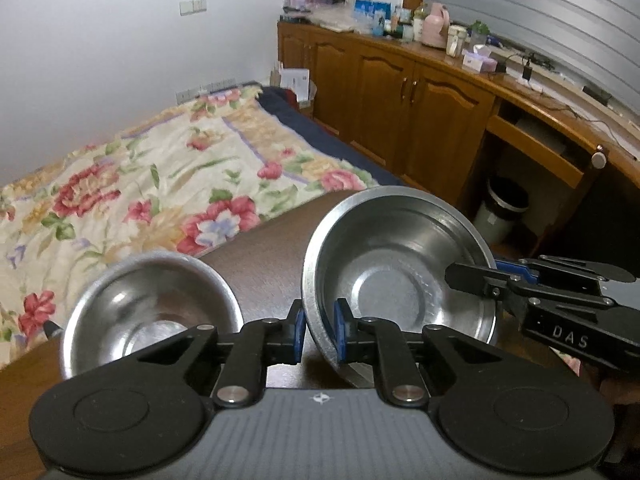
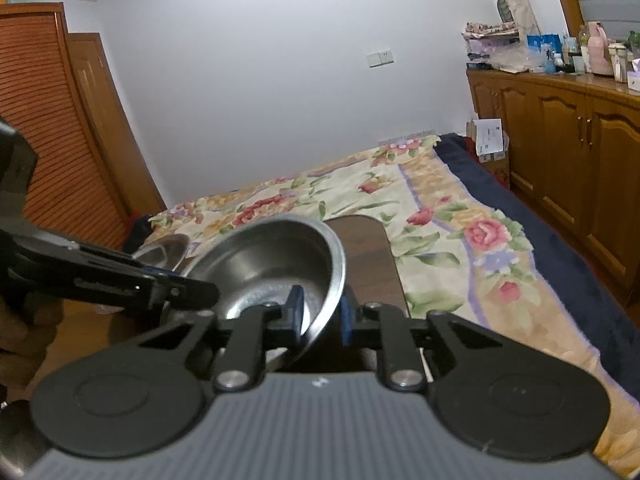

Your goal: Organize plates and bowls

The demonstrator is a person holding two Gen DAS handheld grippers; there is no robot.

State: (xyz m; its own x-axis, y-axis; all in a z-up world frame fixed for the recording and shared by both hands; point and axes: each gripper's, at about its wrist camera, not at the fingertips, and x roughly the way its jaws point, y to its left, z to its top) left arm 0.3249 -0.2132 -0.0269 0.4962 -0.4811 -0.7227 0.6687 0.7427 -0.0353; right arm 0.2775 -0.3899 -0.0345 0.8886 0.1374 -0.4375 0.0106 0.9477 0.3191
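A steel bowl (image 1: 400, 276) is held tilted above the dark wooden table (image 1: 264, 260). My left gripper (image 1: 319, 334) is shut on its near rim, one blue pad inside and one outside. My right gripper (image 2: 320, 316) is shut on the same bowl (image 2: 272, 264) at its opposite rim, and shows in the left wrist view (image 1: 476, 280) at the right. A second steel bowl (image 1: 148, 308) sits upright on the table to the left, and shows in the right wrist view (image 2: 164, 252) behind the left gripper's arm.
A bed with a floral blanket (image 1: 140, 184) lies beyond the table. Wooden cabinets (image 1: 400, 92) with clutter on top run along the right wall. A bin (image 1: 500, 208) stands under the desk. A wooden wardrobe (image 2: 52, 152) stands at the left.
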